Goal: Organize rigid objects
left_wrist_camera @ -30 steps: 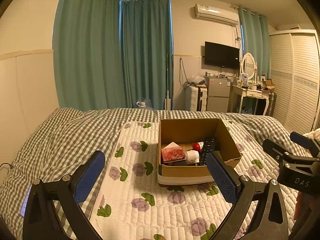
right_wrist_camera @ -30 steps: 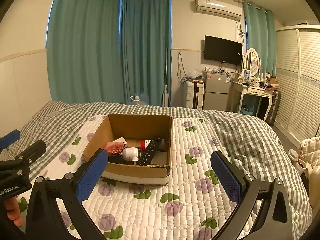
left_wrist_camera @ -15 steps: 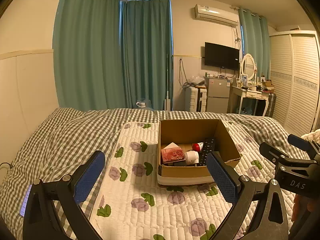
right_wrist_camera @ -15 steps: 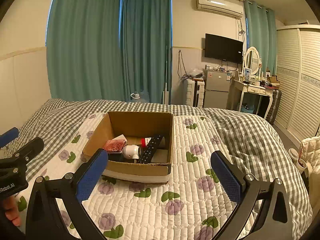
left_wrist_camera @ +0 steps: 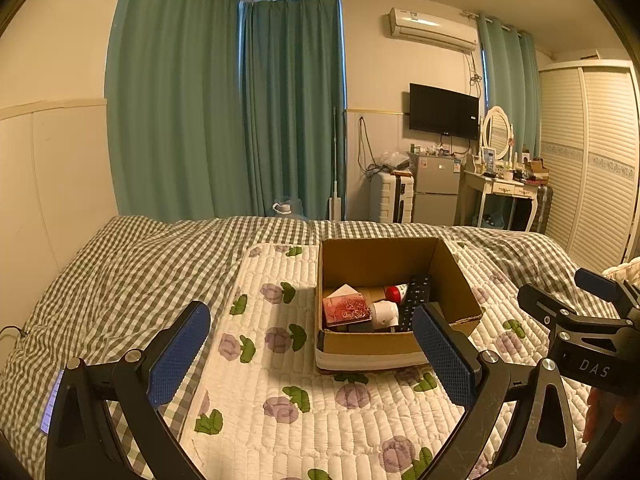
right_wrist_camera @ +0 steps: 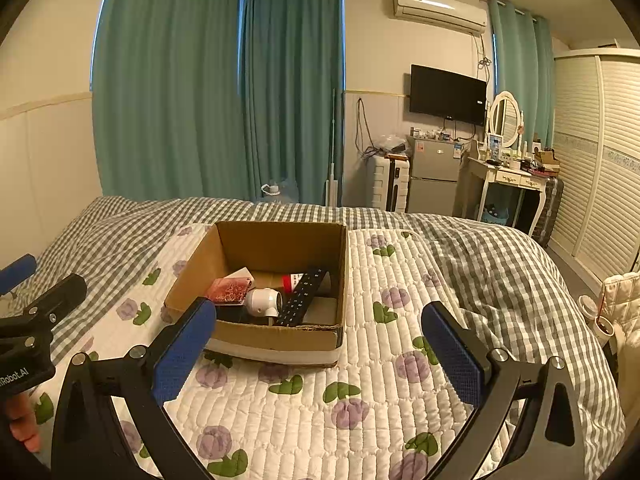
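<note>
both claws, the left gripper [left_wrist_camera: 311,354] and the right gripper [right_wrist_camera: 319,354], hang wide open and empty over the quilted mat [right_wrist_camera: 360,392], short of the cardboard box [right_wrist_camera: 276,338] where the remote [right_wrist_camera: 302,296], white camera [right_wrist_camera: 264,302] and red packet [right_wrist_camera: 230,290] lie, likely squaring up for a reach in.

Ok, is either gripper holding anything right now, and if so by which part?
Nothing is held. The left gripper and the right gripper are both open and empty above the quilt; the remote lies in the cardboard box.
</note>
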A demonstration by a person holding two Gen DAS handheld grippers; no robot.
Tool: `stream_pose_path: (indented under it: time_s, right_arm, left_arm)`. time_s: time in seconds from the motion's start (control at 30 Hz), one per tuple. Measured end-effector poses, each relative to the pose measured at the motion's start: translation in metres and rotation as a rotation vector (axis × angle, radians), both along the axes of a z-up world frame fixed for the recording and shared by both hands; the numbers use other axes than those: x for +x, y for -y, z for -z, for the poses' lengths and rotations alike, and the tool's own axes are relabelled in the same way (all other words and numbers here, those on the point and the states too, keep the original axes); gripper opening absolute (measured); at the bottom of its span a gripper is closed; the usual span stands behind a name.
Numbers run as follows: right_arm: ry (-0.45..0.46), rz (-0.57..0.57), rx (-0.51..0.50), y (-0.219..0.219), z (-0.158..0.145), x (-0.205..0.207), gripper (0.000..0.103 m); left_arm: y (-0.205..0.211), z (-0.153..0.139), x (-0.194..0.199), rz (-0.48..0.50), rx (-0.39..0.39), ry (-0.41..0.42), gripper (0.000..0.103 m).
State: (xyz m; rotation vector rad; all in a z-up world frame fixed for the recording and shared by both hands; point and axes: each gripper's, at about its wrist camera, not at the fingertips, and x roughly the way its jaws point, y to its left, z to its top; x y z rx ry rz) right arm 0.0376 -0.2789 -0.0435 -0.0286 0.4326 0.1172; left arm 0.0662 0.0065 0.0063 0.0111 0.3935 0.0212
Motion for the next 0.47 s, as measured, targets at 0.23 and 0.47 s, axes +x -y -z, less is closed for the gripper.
stream_pose_path:
  time_s: [0.23, 0.47]
  right_arm:
    - [-0.006, -0.002, 0.000, -0.0003, 0.0024, -0.0007, 0.103]
    - [-0.008, -0.004, 0.000, -0.0001, 0.0025, -0.0010, 0.103]
  left_arm:
    - [0.0008, 0.0020, 0.0003, 0.002, 0.002, -0.003, 0.103]
    - [0.0006, 0.0030, 0.0001, -0.002, 0.003, -0.003, 0.103]
